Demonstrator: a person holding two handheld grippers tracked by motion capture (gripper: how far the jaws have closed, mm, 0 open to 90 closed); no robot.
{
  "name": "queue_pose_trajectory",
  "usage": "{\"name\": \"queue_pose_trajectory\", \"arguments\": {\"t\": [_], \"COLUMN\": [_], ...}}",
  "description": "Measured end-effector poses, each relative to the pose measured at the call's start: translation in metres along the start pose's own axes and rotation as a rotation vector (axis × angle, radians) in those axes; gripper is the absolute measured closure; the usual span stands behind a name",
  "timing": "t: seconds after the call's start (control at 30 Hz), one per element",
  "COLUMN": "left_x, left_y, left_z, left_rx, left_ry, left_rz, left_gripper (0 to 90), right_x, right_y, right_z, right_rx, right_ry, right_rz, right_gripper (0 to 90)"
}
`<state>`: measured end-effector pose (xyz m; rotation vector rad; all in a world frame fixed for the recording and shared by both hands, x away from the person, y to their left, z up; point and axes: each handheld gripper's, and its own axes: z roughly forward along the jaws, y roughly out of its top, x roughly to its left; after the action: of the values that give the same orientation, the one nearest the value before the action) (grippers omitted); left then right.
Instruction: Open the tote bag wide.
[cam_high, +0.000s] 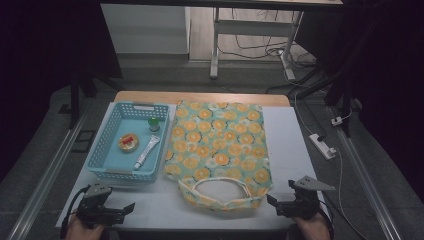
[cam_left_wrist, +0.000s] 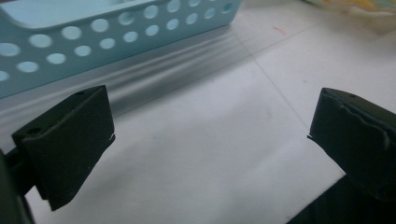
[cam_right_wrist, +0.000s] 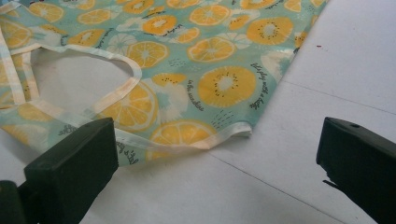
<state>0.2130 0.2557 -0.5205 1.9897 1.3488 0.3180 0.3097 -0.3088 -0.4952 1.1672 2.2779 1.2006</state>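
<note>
While both grippers stand wide open and empty, the fruit-print bag (cam_high: 218, 150) lies just ahead of the right gripper (cam_high: 280, 202), its hem near the jaws; the left gripper (cam_high: 120, 212) sits near the blue basket (cam_high: 102, 145).

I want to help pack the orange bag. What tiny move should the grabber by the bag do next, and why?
Probably ease the right gripper forward to the bag's near corner. Its jaws stand open and empty just short of that hem, and the bag lies flat beside the basket, so it likely needs opening first.
</note>
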Motion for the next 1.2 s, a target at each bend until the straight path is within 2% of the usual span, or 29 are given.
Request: {"name": "queue_pose_trajectory", "arguments": {"t": [0.2, 0.3, 0.47, 0.63, 0.9, 1.03, 1.2], "left_x": [-0.002, -0.002, -0.002, -0.001, -0.001, -0.001, -0.001], "left_y": [0.001, 0.003, 0.005, 0.007, 0.006, 0.006, 0.005], "left_z": [0.002, 0.004, 0.006, 0.01, 0.008, 0.009, 0.009], "left_rx": [0.006, 0.0, 0.005, 0.033, 0.025, 0.028, 0.027], "left_ry": [0.001, -0.011, 0.005, -0.002, -0.015, -0.015, -0.017], "left_rz": [0.012, 0.013, 0.017, 0.027, 0.015, 0.018, 0.022], "left_gripper": [0.0, 0.0, 0.0, 0.0, 0.0, 0.0, 0.0], "right_x": [0.001, 0.003, 0.003, 0.003, 0.003, 0.007, 0.013], "right_y": [0.001, 0.001, 0.001, 0.001, 0.002, 0.006, 0.009], "right_z": [0.002, 0.003, 0.004, 0.005, 0.005, 0.004, 0.004], "right_rx": [0.017, 0.026, 0.029, 0.041, 0.042, 0.052, 0.054], "right_ry": [0.006, 0.009, 0.01, 0.02, 0.027, 0.029, 0.052], "right_rz": [-0.017, -0.032, -0.032, -0.044, -0.047, -0.076, -0.097], "right_gripper": [0.0, 0.0, 0.0, 0.0, 0.0, 0.0, 0.0]}}
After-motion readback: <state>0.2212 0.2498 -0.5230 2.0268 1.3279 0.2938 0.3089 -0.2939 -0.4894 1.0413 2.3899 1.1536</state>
